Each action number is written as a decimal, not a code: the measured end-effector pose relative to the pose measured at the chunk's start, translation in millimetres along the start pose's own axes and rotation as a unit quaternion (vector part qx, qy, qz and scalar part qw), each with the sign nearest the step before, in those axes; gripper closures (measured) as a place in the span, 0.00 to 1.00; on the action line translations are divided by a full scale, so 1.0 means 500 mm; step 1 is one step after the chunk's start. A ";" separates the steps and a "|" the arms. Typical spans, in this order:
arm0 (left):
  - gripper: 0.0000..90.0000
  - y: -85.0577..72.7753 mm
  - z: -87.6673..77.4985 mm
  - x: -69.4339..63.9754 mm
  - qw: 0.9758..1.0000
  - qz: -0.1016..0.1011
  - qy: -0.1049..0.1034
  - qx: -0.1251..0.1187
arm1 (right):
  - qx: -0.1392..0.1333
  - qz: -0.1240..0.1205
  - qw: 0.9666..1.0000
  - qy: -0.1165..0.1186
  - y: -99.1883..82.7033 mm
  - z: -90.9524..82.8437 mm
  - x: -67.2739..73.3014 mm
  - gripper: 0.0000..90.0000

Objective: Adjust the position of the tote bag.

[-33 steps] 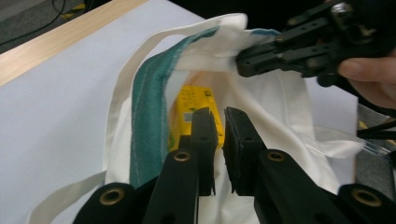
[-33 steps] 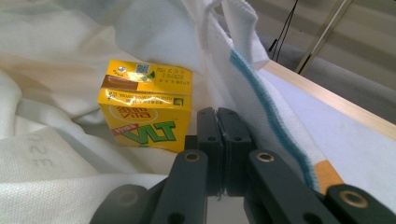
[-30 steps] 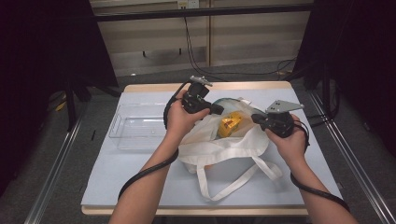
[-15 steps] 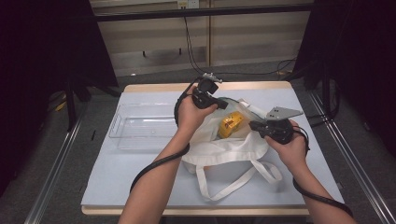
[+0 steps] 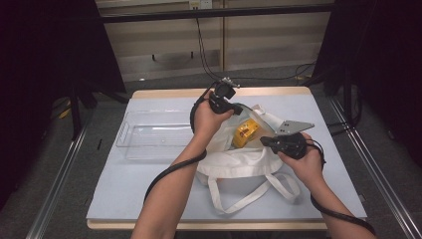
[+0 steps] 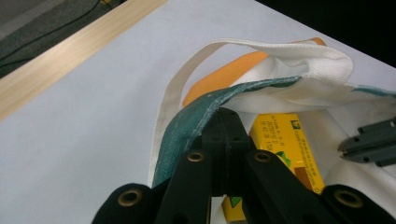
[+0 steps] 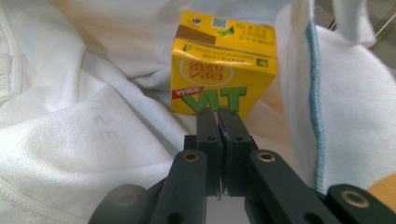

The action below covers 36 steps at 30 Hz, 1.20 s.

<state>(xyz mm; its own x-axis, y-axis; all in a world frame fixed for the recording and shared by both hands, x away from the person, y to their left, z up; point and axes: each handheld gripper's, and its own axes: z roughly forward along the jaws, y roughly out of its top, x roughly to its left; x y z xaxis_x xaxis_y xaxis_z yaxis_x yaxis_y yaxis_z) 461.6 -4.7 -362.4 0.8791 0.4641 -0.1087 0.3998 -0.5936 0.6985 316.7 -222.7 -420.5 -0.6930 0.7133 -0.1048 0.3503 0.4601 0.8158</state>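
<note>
pale blue tabletop (image 5: 149,179): left gripper (image 5: 238,108) and right gripper (image 5: 266,141) pinch tote bag (image 5: 239,164) rim open; next, extract yellow carton (image 5: 246,133).

On your desk (image 5: 149,199): tote bag (image 5: 239,164) right of centre, carton (image 5: 246,133) inside its mouth; tray (image 5: 154,137) just left of the bag; bag handles (image 5: 249,196) trailing toward your near edge

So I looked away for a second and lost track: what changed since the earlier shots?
The left gripper, shut on the tote bag rim, moved toward the table's far edge, pulling the mouth wider. The right gripper stayed clamped on the near rim; the yellow drink carton and the clear tray kept their places.
</note>
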 end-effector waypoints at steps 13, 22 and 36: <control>1.00 -0.007 0.026 0.010 1.000 0.004 0.009 0.013 | 0.021 0.006 0.999 -0.027 -0.018 0.018 -0.006 0.83; 1.00 -0.008 0.034 0.011 1.000 0.006 0.012 0.016 | 0.027 0.026 0.998 -0.055 -0.036 0.019 -0.012 0.63; 1.00 -0.020 0.054 0.020 1.000 0.001 0.014 0.023 | 0.046 0.027 0.997 -0.054 -0.055 0.032 -0.010 0.63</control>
<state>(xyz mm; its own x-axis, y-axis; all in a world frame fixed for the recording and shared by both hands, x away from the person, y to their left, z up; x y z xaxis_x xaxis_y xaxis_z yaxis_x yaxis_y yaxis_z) 473.1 -11.8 -389.7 0.8725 0.4807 -0.0871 0.4100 -0.6235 0.6657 320.7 -230.7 -451.3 -0.6018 0.7886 -0.1260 0.4446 0.4619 0.7675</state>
